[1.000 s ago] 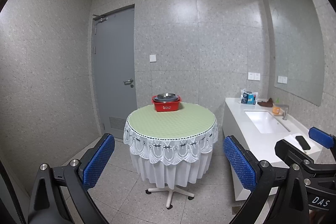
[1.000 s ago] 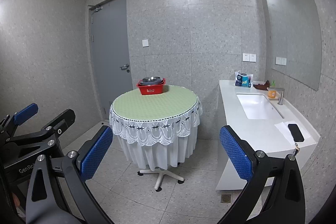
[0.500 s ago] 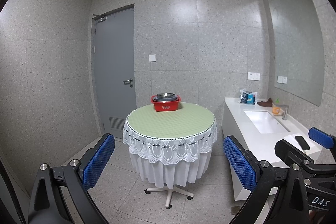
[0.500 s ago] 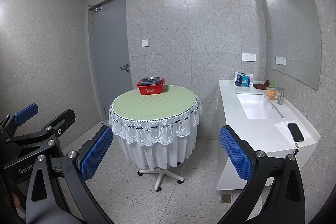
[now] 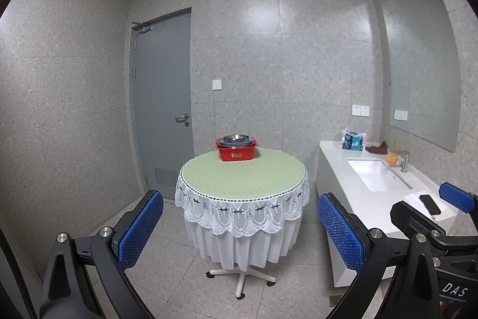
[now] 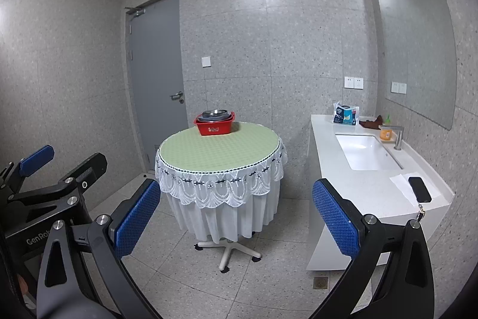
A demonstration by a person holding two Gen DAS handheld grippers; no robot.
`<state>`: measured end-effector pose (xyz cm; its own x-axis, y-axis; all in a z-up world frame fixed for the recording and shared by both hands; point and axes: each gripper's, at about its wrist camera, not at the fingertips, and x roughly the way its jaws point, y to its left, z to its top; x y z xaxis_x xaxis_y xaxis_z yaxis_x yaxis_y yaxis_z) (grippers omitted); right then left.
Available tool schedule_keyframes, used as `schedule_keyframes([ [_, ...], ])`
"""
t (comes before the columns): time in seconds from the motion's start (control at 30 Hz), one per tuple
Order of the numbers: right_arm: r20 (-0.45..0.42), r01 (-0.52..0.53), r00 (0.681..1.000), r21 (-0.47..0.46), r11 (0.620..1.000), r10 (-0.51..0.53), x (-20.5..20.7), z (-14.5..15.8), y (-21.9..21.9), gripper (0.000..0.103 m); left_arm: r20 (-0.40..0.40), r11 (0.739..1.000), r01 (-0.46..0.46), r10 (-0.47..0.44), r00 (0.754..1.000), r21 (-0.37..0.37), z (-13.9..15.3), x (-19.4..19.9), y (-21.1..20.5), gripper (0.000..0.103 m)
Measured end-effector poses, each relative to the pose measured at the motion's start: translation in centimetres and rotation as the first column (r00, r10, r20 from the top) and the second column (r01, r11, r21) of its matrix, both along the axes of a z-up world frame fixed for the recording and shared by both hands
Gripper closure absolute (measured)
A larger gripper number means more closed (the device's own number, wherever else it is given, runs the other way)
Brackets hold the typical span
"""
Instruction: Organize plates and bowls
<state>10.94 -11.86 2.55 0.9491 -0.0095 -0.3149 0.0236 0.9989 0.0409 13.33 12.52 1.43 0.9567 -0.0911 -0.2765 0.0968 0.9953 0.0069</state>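
Both tools, left tool (image 5: 239, 232) and right tool (image 6: 236, 223), gape wide and empty; the red basin (image 5: 236, 151) of bowls stands far ahead at frame centre, on the table (image 5: 243, 175).

We see a round table (image 5: 243, 178) under a pale green cloth with a white lace skirt, standing on a white star base on the tiled floor (image 5: 167, 283). At its twelve o'clock edge sits a red basin (image 5: 236, 151) holding stacked metal bowls (image 5: 236, 139); nothing else lies there.
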Motion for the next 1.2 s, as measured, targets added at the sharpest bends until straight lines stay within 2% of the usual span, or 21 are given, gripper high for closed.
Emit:
schedule_keyframes([
  [1.2,-0.003,0.001,1.0,0.001,1.0,-0.001,-0.15,0.44,0.17,0.0,0.008,1.0,-0.005,0.005,1.0,0.003,-0.8,-0.57,-0.65,0.001],
])
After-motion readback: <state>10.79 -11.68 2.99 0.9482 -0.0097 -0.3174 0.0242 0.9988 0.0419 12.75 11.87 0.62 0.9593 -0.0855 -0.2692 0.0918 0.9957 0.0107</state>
